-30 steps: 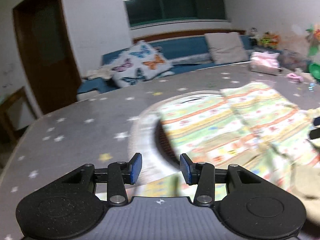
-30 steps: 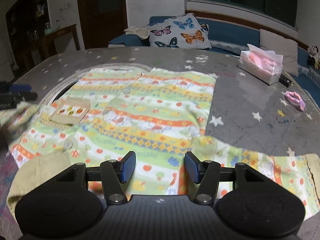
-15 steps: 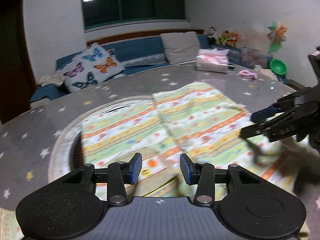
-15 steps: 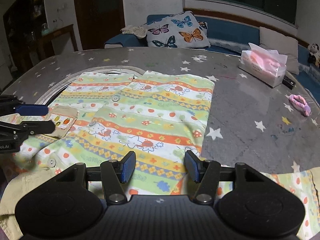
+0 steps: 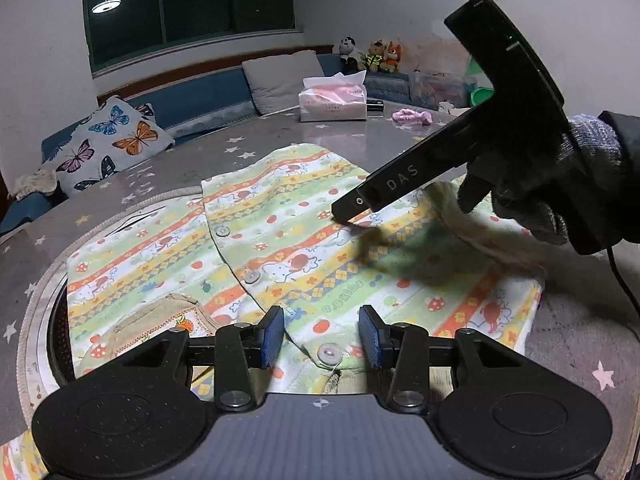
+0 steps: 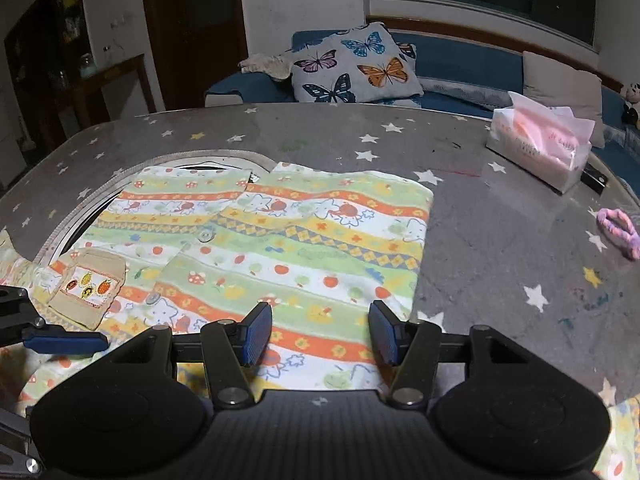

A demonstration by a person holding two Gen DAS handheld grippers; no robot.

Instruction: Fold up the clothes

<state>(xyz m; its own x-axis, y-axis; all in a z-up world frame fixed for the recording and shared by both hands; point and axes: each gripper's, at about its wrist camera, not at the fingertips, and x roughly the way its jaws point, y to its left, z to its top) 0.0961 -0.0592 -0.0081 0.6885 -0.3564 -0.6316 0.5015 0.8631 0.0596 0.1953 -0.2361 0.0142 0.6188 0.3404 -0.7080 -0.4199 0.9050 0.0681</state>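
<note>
A striped child's shirt (image 6: 304,240) with cartoon prints, buttons and a beige pocket (image 6: 88,284) lies spread flat on the grey star-patterned table (image 6: 480,240). My right gripper (image 6: 320,336) hovers open over the shirt's near hem, with nothing between its pads. In the left wrist view it (image 5: 352,208) reaches over the shirt's middle, held by a gloved hand (image 5: 552,184). Below that hand is a blurred beige-cuffed sleeve (image 5: 480,236). My left gripper (image 5: 322,336) stands open above the buttoned front (image 5: 329,354), and shows at the right wrist view's left edge (image 6: 36,320).
A pink tissue box (image 6: 540,152) and a pink hair tie (image 6: 618,230) sit at the table's far right. A round inset ring (image 6: 80,208) lies under the shirt's left part. A blue sofa with a butterfly cushion (image 6: 352,68) stands behind the table.
The left gripper has swung right and come in over the shirt's front. The right gripper has moved forward over the shirt. The beige-cuffed sleeve now lies blurred over the shirt's right side.
</note>
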